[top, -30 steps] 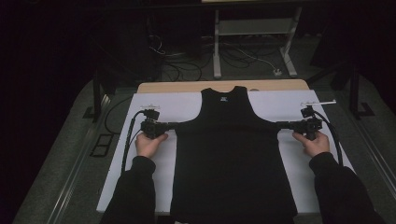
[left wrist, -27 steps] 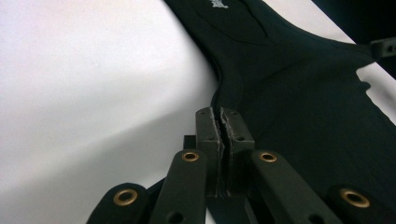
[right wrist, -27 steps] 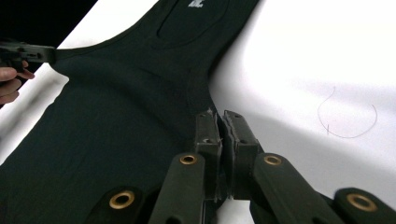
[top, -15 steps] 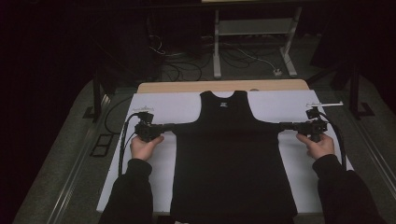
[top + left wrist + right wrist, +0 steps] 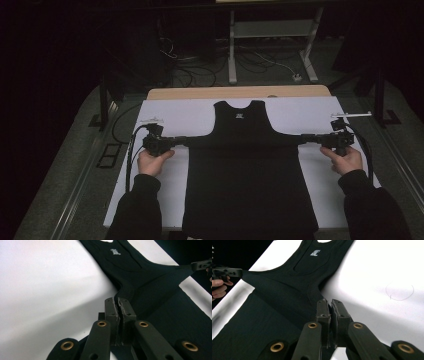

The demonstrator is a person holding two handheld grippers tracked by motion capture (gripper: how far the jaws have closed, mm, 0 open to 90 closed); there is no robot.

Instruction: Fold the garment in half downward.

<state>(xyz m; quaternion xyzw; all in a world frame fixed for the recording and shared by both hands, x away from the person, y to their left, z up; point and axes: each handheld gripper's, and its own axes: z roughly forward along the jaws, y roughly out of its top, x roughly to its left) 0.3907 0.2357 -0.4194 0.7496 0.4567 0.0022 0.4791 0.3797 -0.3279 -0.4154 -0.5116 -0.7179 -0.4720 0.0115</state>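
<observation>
Black tank top (image 5: 250,175) flat on white sheet (image 5: 175,117), stretched between 2 grippers. Left gripper (image 5: 119,305) clamped on side edge just ahead of its jaws; right gripper (image 5: 330,308) pinching opposite edge likewise. Probably pulled taut sideways to smooth fabric before folding.

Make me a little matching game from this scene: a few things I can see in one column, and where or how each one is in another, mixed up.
Things:
1. black tank top
2. left gripper
3. right gripper
4. white sheet

Places or states:
A. spread over the tabletop, under the garment
B. shut on the garment's edge at the left of the high view
C. lying flat, neck toward the far end of the table
D. shut on the garment's edge at the right of the high view

Right pairs: 1-C, 2-B, 3-D, 4-A
</observation>
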